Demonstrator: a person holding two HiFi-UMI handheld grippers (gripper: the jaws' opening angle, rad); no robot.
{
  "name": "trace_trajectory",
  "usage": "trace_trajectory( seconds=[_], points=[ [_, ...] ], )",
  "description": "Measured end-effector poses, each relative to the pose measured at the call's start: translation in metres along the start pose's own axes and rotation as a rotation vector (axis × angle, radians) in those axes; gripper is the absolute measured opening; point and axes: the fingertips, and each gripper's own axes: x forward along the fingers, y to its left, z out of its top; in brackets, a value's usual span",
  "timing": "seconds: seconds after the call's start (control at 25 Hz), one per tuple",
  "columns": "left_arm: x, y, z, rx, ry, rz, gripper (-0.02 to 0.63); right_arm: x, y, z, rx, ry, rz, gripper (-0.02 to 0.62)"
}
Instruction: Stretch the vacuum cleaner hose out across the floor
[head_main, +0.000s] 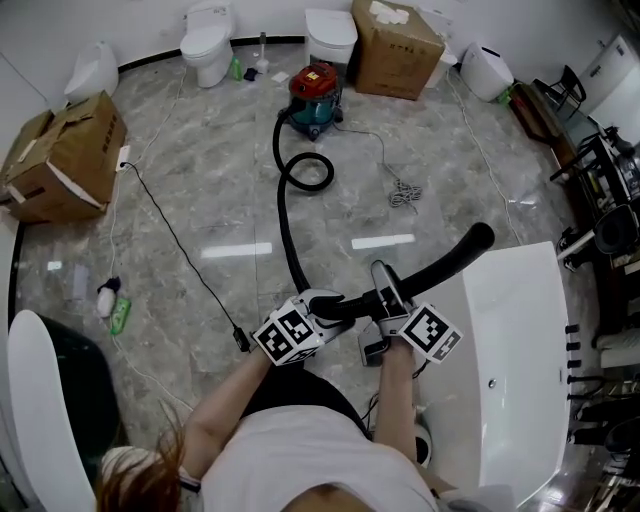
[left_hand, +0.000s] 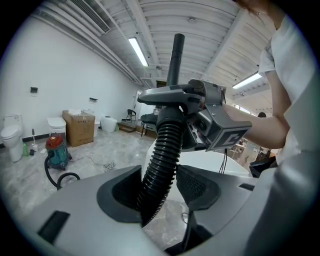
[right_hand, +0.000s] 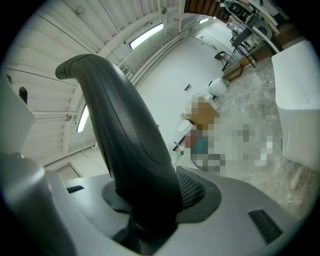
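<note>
Grey marble-look tile floor (head_main: 200, 180) ran wall to wall. Big brown cardboard box w/ tape (head_main: 65, 155) sat at view's left; 2nd brown cardboard box (head_main: 395, 45) stood vs. back wall, just beside a white square-topped toilet (head_main: 330, 35). White round ceramic toilet (head_main: 208, 40) stood further left. Thin black cable (head_main: 175, 235) crossed the floor. Small grey coiled cord (head_main: 404, 193) lay mid-floor. Glossy white bathtub (head_main: 510, 340) was at right.

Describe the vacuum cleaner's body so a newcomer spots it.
Start at the white toilets along the far wall. In front of the one beside the right-hand cardboard box stands the vacuum cleaner, the only red-and-teal thing, black hose looping out.
</note>
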Motion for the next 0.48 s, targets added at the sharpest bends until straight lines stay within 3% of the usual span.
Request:
trace_trajectory(
  seconds=[0.48],
  points=[
    [-0.040,-0.083,-0.047,-0.015,0.036,0.031,0.201,-0.073,0.018,-0.068,0.024,0.031,0.013,0.189]
  ],
)
